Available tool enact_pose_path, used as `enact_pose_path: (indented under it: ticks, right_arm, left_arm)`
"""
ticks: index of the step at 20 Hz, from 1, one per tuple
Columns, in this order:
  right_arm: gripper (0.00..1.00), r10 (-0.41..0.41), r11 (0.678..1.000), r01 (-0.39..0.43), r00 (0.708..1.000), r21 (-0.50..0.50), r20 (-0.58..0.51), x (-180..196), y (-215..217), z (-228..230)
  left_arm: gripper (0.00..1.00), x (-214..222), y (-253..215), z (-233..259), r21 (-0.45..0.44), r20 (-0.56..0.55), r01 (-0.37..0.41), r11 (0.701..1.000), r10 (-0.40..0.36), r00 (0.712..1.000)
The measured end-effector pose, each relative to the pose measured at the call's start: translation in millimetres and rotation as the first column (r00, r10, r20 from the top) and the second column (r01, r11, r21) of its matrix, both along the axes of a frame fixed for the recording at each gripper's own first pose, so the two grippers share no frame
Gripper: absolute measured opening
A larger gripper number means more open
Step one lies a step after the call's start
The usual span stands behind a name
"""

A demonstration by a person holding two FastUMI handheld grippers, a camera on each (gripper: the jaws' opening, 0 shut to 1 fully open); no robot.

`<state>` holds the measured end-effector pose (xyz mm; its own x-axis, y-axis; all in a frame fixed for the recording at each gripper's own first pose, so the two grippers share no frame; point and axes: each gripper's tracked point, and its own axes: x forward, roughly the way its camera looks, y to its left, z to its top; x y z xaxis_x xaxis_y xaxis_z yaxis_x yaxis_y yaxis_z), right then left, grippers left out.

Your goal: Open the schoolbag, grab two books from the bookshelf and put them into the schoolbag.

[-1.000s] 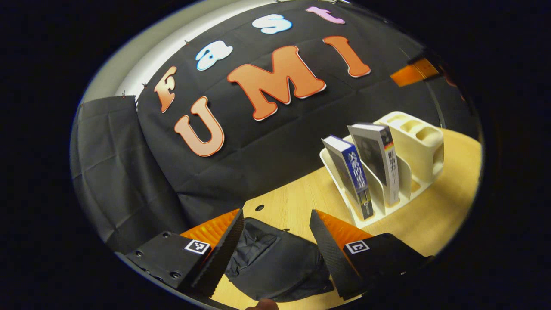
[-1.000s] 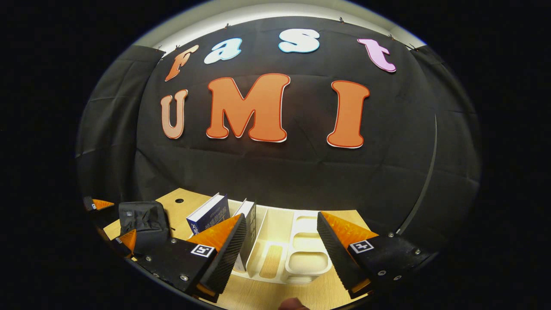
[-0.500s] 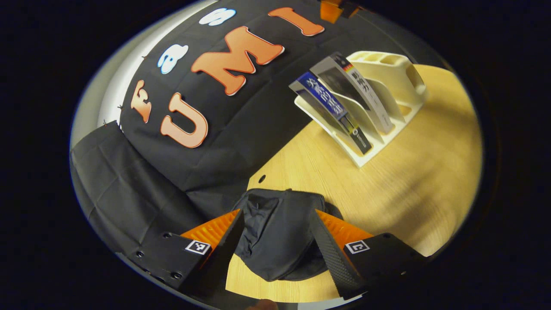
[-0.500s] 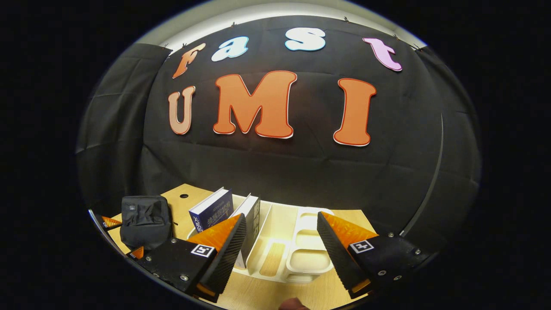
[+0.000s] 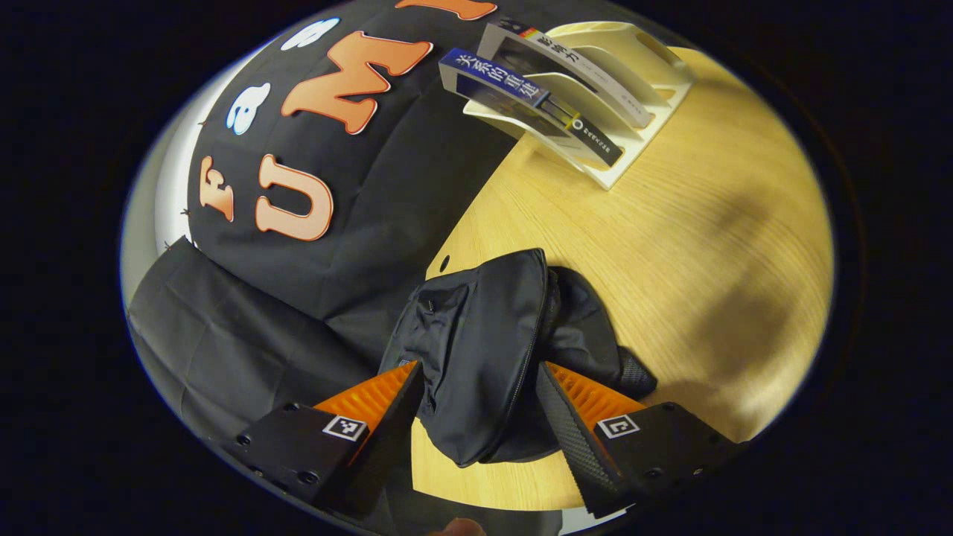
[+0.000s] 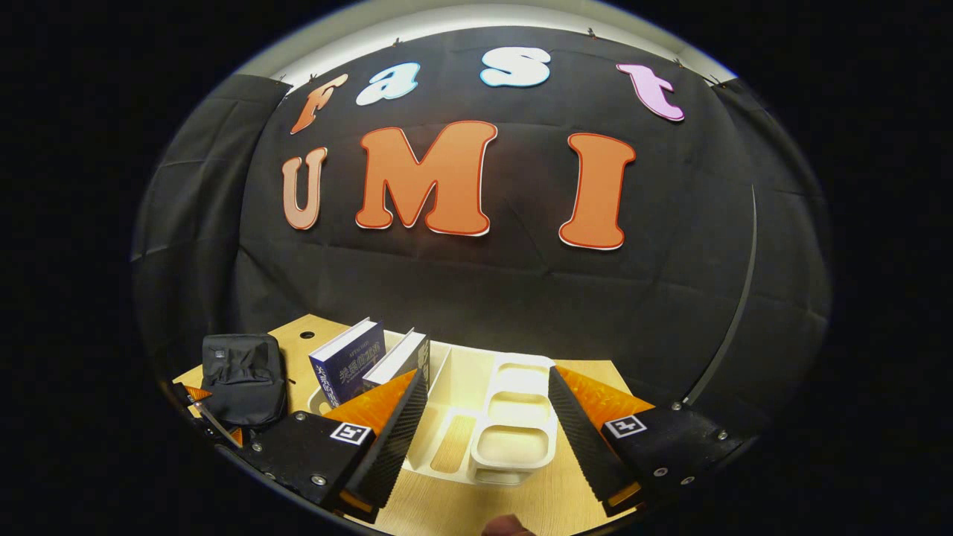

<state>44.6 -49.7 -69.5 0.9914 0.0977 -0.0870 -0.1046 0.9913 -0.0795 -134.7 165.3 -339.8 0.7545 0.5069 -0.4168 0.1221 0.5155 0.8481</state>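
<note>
The black schoolbag lies on the wooden table, zipped, its near end between the fingers of my left gripper, which is open above it. Farther off stands the cream bookshelf holding a blue book and a grey book, both leaning. In the right gripper view my right gripper is open just above the bookshelf, with the blue book and the grey book to its left and the schoolbag at the far left.
The wooden table spreads between the bag and the shelf. A small round hole sits in the table near the black cloth wall. The shelf's right end has several cup-like compartments.
My left gripper has tilted down and come closer over the schoolbag, which now reaches between its fingers. My right gripper has shifted slightly toward the shelf.
</note>
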Motion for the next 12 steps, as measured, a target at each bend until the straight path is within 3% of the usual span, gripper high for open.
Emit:
enact_pose_path:
  ticks: [9, 12]
  right_arm:
    - [0.98, 0.003, 1.0, -0.003, 1.0, -0.015, -0.002, -5.5, -7.0, 1.5]
    - [0.98, 0.011, 1.0, -0.012, 1.0, -0.023, -0.004, -8.0, -5.1, 1.8]
  left_arm:
    - [0.95, 29.9, 25.3, -0.5, 0.093, -0.003, -0.017, 0.995, 0.018, 1.0]
    - [0.85, 35.2, 31.7, 0.0, 0.064, -0.02, -0.041, 0.997, 0.042, 0.999]
